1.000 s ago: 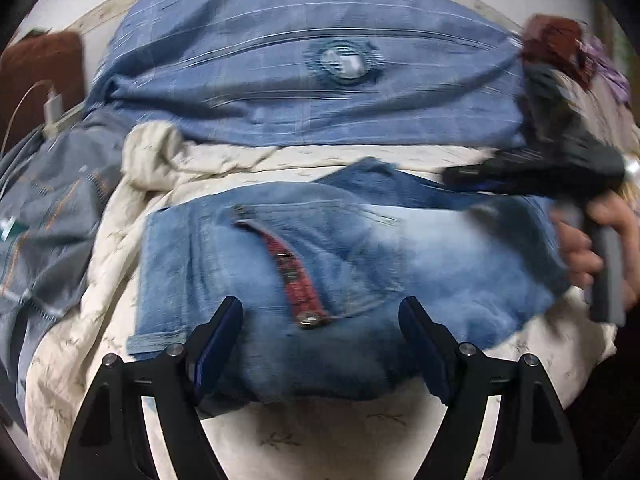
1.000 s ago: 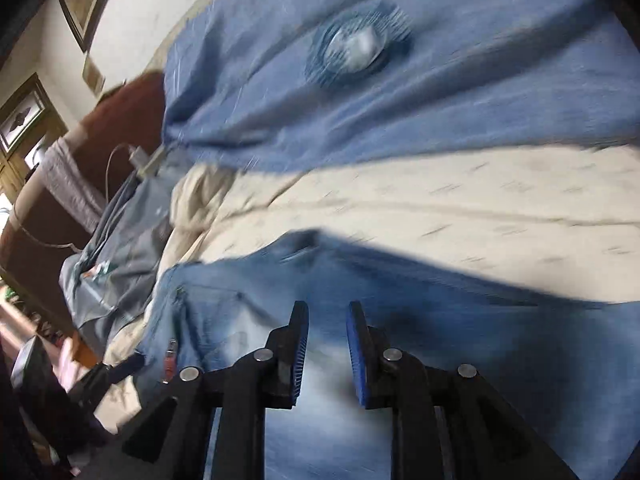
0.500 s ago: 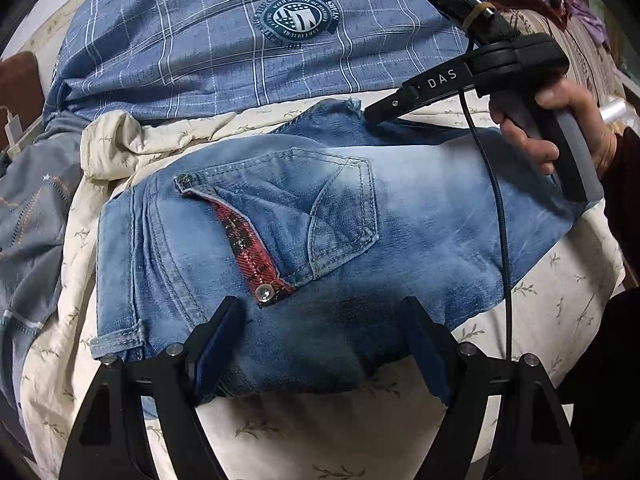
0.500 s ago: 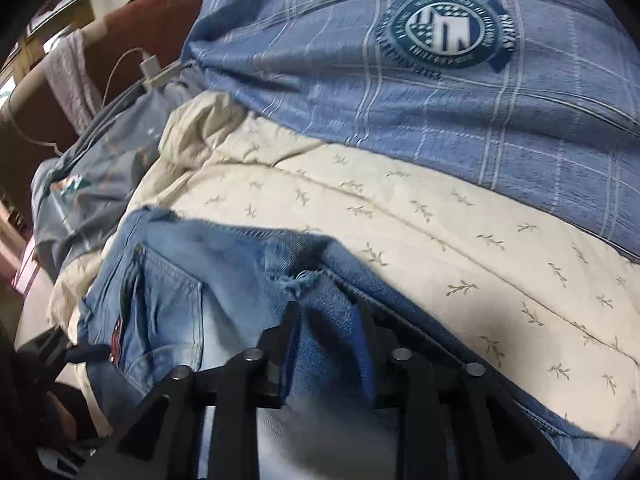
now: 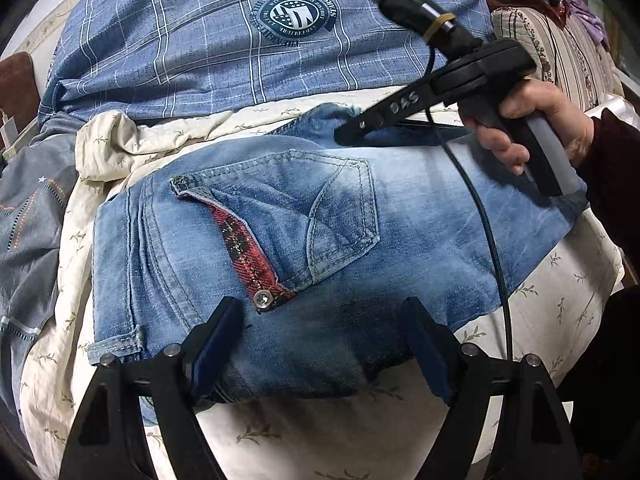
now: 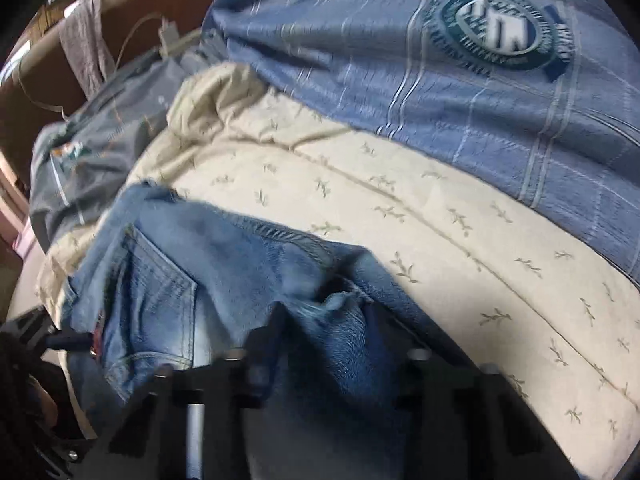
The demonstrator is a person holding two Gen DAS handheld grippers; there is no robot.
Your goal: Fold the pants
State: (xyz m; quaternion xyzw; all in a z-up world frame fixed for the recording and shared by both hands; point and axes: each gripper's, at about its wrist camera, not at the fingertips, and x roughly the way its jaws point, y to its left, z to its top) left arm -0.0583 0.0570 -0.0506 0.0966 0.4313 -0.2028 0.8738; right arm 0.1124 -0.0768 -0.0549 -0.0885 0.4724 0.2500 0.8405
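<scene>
Right gripper (image 6: 324,320) closing on a raised fold at the jeans' (image 5: 360,248) far edge, left gripper (image 5: 320,344) spread wide over their near edge.

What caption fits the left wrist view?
Open left gripper over folded blue denim jeans; right gripper at their far edge.

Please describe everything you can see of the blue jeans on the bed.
The faded blue denim jeans lie folded in a compact bundle on the cream leaf-print bedsheet. On top is a stitched back pocket with a red plaid flap and a metal snap. The right gripper is closing on a frayed edge at the far side. The left gripper stands open over the near edge.
</scene>
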